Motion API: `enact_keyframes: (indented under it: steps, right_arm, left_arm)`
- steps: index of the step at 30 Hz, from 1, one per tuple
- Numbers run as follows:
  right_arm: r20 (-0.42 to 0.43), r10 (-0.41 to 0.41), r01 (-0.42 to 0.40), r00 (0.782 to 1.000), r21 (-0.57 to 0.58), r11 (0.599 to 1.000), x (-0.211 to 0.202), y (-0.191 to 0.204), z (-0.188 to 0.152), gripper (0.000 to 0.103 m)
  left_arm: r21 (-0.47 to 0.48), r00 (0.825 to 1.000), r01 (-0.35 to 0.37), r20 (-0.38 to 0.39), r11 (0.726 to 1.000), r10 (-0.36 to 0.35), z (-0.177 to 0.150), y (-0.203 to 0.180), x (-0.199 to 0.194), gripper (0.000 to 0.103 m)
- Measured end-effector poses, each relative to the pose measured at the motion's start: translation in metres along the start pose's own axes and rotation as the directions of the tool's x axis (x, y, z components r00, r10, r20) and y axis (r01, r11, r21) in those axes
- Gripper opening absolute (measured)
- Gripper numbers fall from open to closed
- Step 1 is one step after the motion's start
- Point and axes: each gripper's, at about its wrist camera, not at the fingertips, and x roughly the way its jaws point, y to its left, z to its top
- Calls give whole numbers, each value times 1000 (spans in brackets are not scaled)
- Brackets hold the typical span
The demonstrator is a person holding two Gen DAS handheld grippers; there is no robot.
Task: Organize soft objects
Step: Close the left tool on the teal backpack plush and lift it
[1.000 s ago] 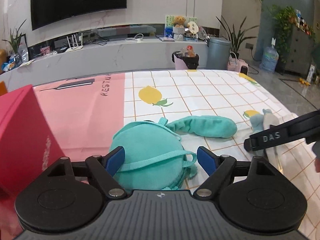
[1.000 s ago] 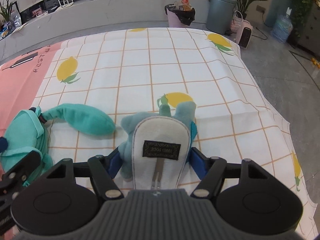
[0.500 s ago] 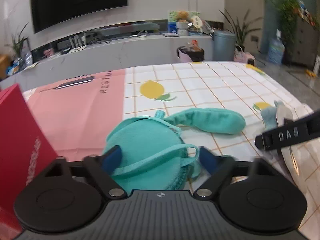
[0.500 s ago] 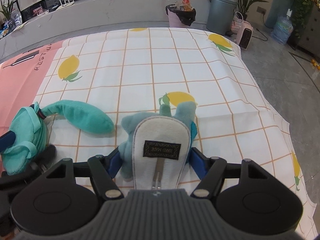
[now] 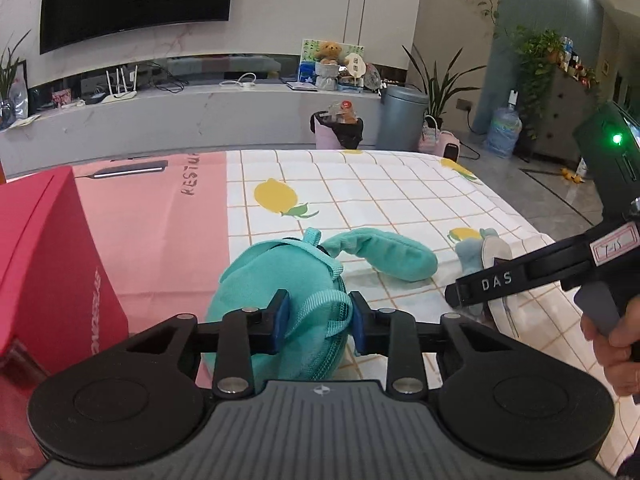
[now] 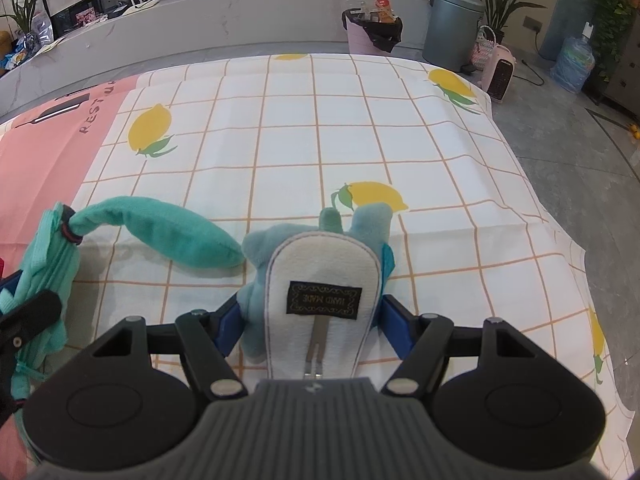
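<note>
Clamping our left claw (image 5: 319, 322) on the teal pouch (image 5: 276, 300) straight ahead, we are keeping our right claw (image 6: 314, 330) apart around the blue plush (image 6: 320, 264), lying lengthwise between its fingers.

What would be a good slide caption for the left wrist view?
Left gripper shut on a teal plush bag lying on a lemon-print cloth.

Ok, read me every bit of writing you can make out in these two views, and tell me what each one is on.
"HAND MADE": black label on the white-soled plush slipper, seen upside down.
"DAS": right gripper finger.
"RESTU", cut off: pink part of the tablecloth.
Red box: white lettering, unreadable.
Pink sticker on the right gripper: handwriting, illegible.
</note>
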Motion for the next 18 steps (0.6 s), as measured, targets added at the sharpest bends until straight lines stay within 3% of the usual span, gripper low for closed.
enact_keyframes:
  steps: [2,3,5,8,10,18]
  right_arm:
    - [-1,1,-1,1000,-1,1000,0,0,0,70]
    - [-1,1,-1,1000,-1,1000,0,0,0,70]
    - [-2,2,-2,1000,-4,1000,0,1,0,70]
    - [-2,7,-7,1000,-10,1000,0,2,-1,70]
    - [-3,9,-9,1000,-12,1000,0,3,-1,70]
    - [-4,17,-17,1000,-21,1000,0,5,-1,70]
  left_arm:
    - [20,999,-42,-16,999,43,-2,2,7,70]
    - [24,997,-75,-22,997,76,-3,2,11,91]
    - [38,994,-113,8,993,113,-7,1,14,93]
    - [75,991,-131,7,989,131,-10,-5,23,103]
    - [106,987,-159,19,981,158,-13,-11,26,103]
    - [-14,986,-163,18,987,163,-11,-7,39,103]
